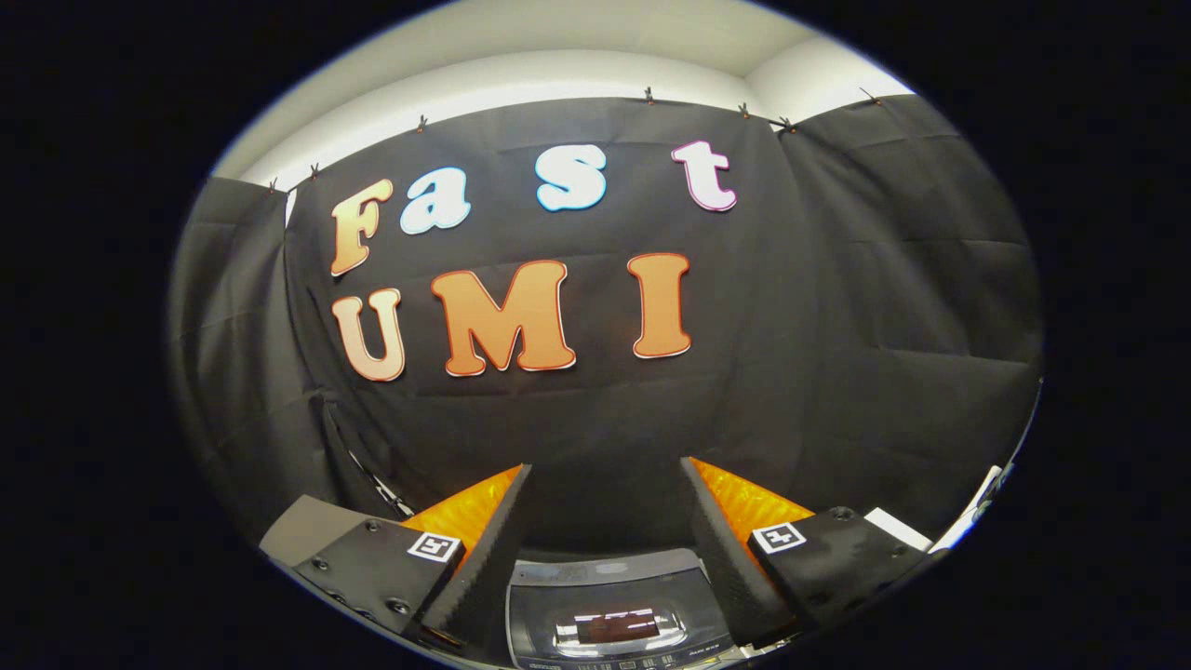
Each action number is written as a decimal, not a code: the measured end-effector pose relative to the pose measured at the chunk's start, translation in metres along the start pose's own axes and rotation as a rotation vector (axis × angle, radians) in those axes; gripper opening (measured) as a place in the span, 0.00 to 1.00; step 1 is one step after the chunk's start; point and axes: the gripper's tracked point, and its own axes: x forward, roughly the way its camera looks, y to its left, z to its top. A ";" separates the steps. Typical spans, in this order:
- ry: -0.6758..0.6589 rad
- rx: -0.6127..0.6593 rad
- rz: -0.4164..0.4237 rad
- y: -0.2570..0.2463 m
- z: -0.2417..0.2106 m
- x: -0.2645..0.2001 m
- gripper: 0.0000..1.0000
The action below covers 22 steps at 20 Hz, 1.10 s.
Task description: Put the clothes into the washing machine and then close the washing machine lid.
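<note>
Black cloth wall beyond parted, empty fingers (605,484); washing machine lid (609,605) below.

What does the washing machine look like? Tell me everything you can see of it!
Just the top of the washing machine shows, low down between the gripper fingers and a little beyond them. It looks grey and plastic, with a dark, shiny lid panel that reflects the room lights. A strip of small controls runs along its near edge, too small to make out. The lid looks closed and flat. The fingers are spread wide, and nothing can be seen touching the machine.
</note>
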 end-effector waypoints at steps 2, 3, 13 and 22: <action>-0.026 0.008 -0.017 -0.008 0.014 -0.012 0.98; -0.038 0.014 -0.026 -0.011 0.020 -0.017 0.98; -0.108 -0.004 -0.103 -0.040 0.052 -0.058 0.98; -0.105 -0.005 -0.115 -0.037 0.047 -0.061 0.98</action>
